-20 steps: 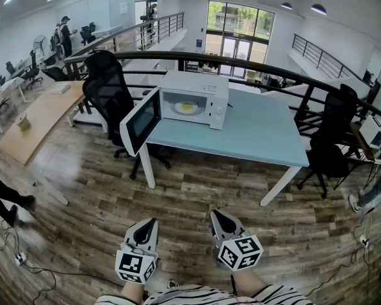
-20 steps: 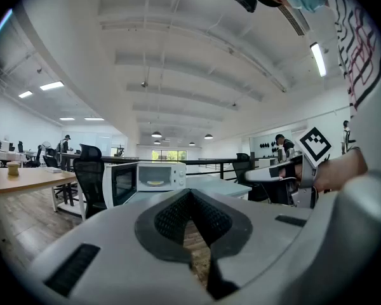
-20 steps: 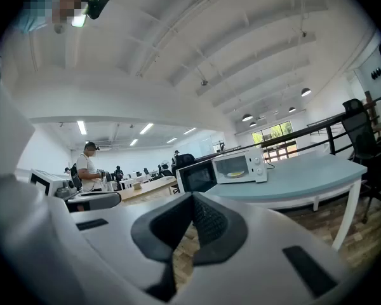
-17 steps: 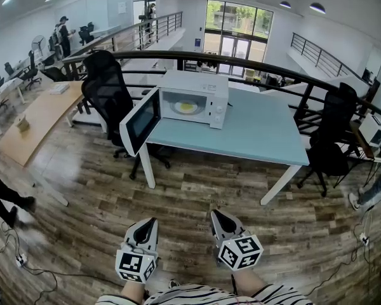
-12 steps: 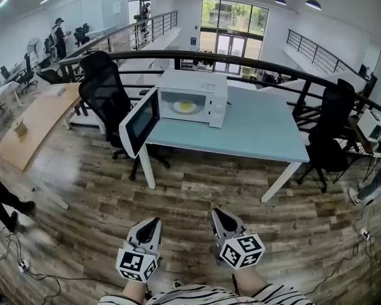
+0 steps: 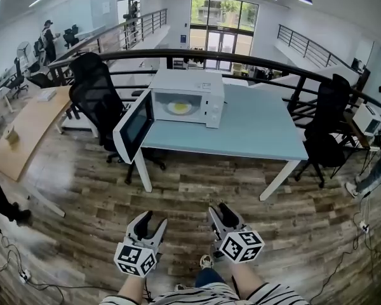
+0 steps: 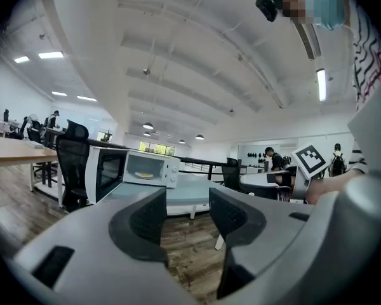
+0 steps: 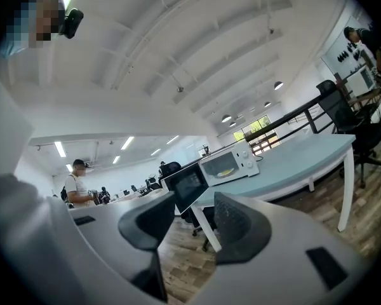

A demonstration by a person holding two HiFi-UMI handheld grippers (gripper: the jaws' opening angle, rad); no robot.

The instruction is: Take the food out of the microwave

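A white microwave (image 6: pixel 187 97) stands on a light blue table (image 6: pixel 254 129) ahead, its door (image 6: pixel 134 124) swung open to the left. Inside lies yellow food on a white plate (image 6: pixel 180 107). My left gripper (image 6: pixel 149 220) and right gripper (image 6: pixel 221 210) hang side by side over the wooden floor, well short of the table, both open and empty. The left gripper view shows the microwave (image 7: pixel 151 168) far beyond the left gripper (image 7: pixel 187 215). In the right gripper view the microwave (image 8: pixel 232 164) stands far off past the right gripper (image 8: pixel 193 218).
A black office chair (image 6: pixel 92 84) stands left of the table next to the open door, another (image 6: pixel 333 126) to the right. A dark railing (image 6: pixel 267 62) runs behind the table. A wooden desk (image 6: pixel 25 132) is at left; cables (image 6: pixel 6 259) lie on the floor.
Both grippers' jaws have spread from a closed point to open. The table and microwave have come slightly nearer in the head view.
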